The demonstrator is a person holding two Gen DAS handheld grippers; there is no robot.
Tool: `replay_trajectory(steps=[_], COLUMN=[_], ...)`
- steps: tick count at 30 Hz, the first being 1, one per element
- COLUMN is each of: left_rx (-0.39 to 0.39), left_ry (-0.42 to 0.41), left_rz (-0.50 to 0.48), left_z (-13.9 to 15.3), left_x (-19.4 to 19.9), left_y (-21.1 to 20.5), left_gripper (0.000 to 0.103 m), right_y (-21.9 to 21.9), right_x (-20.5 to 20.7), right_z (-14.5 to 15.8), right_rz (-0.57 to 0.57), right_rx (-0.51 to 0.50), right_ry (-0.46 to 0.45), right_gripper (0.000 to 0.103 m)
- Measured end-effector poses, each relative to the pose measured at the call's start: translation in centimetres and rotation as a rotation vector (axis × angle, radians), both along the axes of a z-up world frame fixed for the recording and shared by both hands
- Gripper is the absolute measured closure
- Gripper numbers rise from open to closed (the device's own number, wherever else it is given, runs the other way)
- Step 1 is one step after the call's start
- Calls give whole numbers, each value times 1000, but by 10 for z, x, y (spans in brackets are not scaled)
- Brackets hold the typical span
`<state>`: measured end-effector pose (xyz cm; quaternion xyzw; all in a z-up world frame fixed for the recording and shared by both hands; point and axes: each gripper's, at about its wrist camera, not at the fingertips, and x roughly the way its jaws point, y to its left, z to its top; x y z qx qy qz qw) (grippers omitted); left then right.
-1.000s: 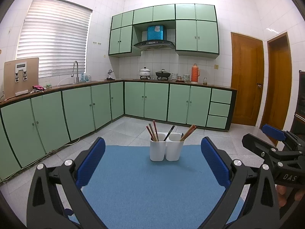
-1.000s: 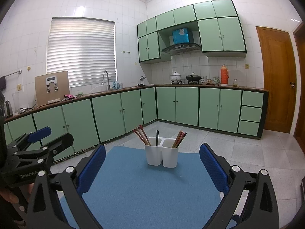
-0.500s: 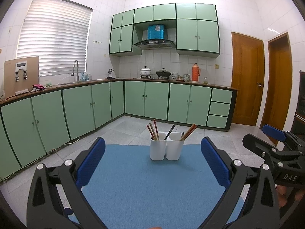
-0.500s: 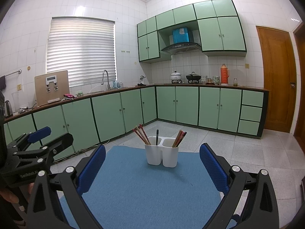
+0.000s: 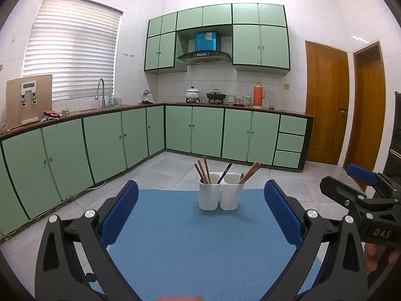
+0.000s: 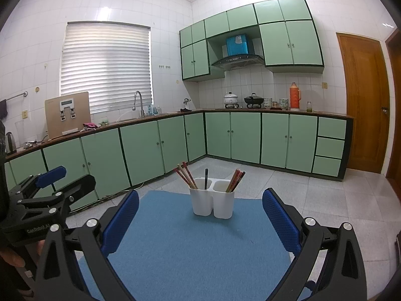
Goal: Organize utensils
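The left gripper (image 5: pixel 200 215) has its blue-padded fingers (image 5: pixel 119 215) spread wide, empty, hovering above a blue mat (image 5: pixel 190 245); the right gripper (image 6: pixel 200 218) is likewise spread wide and grasps nothing; ahead of both, at the mat's far end, stands a white two-compartment holder (image 5: pixel 221 195); red-brown chopsticks (image 5: pixel 201 169) and a dark utensil (image 5: pixel 225 171) lean in its left cup, more chopsticks (image 5: pixel 250 171) in its right; the left view alone shows the right gripper at its right edge; the right view alone shows the left gripper at its left edge, plus a kettle (image 6: pixel 10 141) on the counter (image 6: pixel 150 119).
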<state>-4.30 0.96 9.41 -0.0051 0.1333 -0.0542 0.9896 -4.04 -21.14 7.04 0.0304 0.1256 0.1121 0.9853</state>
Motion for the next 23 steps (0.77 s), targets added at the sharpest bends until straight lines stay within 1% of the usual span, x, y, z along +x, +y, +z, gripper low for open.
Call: replay_trajectory(steps=[23], left_rx=[1], left_ry=[13], left_rz=[0], left_z=[-2], left_x=[2], left_y=[-2], left_gripper=[6], right_y=[-2], right_x=[2], right_z=[-2], right_rz=[-5], right_rx=[2], right_ry=[10], right_gripper=[6])
